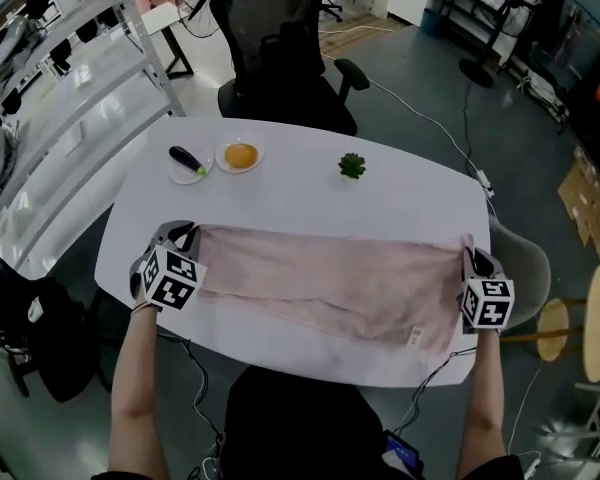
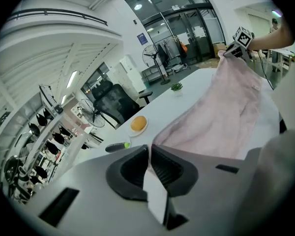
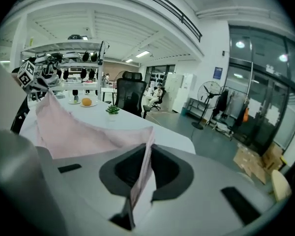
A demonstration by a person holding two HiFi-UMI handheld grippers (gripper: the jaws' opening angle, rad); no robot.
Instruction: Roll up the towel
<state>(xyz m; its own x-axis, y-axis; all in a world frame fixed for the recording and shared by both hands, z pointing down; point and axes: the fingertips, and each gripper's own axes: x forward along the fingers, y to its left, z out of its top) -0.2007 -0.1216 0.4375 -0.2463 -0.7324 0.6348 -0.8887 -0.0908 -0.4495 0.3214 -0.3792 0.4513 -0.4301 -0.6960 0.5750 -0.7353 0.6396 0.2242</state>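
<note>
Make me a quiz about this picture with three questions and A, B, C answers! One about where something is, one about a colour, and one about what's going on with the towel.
1. Where is the plant?
A. on the towel
B. on the table, beyond the towel
C. under the table

2. What colour is the towel?
A. blue
B. pink
C. green

3. How is the towel now?
A. rolled up tight
B. folded in a pile
C. stretched out, one end pinched in the left gripper, the other in the right gripper

Answers:
1 B: the plant stands alone on the white tabletop past the towel's far edge.
2 B: the cloth looks pale pink in every view.
3 C: each gripper's jaws are shut on an end of the towel, and it spans the space between them.
</note>
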